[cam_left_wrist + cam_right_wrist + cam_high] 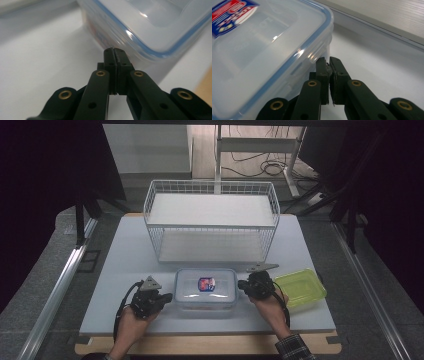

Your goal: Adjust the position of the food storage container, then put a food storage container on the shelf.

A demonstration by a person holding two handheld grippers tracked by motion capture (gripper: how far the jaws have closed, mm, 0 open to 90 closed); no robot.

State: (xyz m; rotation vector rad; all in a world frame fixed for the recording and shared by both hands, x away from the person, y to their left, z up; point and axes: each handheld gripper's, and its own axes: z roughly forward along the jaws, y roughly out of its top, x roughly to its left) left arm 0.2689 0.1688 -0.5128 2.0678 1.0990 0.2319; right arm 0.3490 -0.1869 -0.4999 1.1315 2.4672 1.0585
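Note:
A clear plastic box with a blue-sealed lid and a red and blue label lies at the front middle of the table. My left gripper is at its left side and my right gripper at its right side. In the left gripper view the jaws are shut together, tips right at the box's wall under the lid rim. In the right gripper view the jaws are likewise shut, tips against the box's side just below the lid's corner. Nothing shows between either pair.
A white wire rack with two shelves stands behind the box. A green lidded container lies just right of my right gripper. Bare pale tabletop spreads to the left; the table's front edge is close behind the hands.

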